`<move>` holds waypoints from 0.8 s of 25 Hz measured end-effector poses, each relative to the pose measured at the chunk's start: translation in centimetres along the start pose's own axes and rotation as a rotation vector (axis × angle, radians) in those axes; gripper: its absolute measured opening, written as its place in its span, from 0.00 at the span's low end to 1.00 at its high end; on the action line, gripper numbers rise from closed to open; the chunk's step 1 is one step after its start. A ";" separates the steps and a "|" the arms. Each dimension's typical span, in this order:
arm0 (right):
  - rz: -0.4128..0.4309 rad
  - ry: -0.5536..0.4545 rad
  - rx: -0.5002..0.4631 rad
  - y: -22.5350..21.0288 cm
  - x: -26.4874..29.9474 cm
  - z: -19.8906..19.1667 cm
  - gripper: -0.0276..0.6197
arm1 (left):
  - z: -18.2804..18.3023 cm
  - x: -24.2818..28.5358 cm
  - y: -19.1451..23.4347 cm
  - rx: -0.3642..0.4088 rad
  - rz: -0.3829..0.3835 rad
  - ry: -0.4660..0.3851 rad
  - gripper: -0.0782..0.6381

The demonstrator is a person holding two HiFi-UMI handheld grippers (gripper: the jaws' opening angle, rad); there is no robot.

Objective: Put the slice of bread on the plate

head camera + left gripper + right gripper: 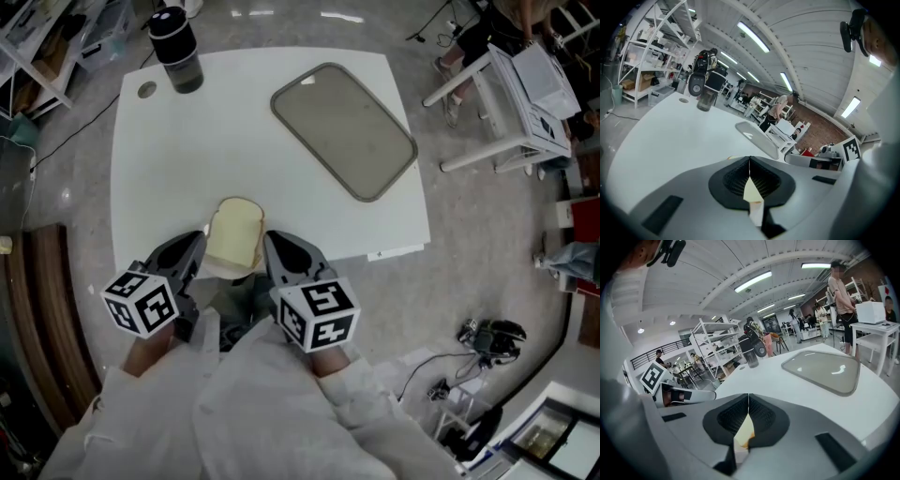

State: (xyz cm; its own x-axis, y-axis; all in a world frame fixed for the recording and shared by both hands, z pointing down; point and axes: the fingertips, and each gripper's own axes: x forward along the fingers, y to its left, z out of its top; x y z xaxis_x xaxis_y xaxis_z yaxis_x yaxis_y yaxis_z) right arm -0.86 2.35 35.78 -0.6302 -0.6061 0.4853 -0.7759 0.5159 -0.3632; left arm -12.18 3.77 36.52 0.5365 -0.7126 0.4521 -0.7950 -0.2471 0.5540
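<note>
The slice of bread (234, 234) is at the near edge of the table (187, 159), with the left gripper (190, 251) and the right gripper (278, 251) each clamped on one side. Uneven pulling could tear it, or a loose pinch could drop it short of the plate (343, 131), which is well apart.

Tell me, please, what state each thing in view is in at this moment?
Pale slice of bread: gripped from both sides at the white table's near edge.
Left gripper: shut on the bread.
Right gripper: shut on the bread.
Grey rounded-rectangular plate: empty, flat on the table.
Dark lidded tumbler: upright, untouched.
</note>
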 end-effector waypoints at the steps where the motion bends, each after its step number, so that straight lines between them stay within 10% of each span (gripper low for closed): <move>1: -0.003 0.004 0.006 -0.3 -0.1 -0.2 0.07 | -0.1 0.1 0.0 0.002 0.003 0.005 0.12; 20: -0.053 0.124 0.063 -1.4 1.4 -4.7 0.07 | -2.9 0.2 4.1 -0.064 0.063 0.079 0.12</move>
State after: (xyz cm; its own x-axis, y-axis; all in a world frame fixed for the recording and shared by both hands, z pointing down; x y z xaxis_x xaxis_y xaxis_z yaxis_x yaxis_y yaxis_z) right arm -0.55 3.66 40.72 -0.5824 -0.5503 0.5983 -0.8110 0.4433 -0.3818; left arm -14.55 4.55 40.94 0.5090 -0.6708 0.5394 -0.8093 -0.1597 0.5652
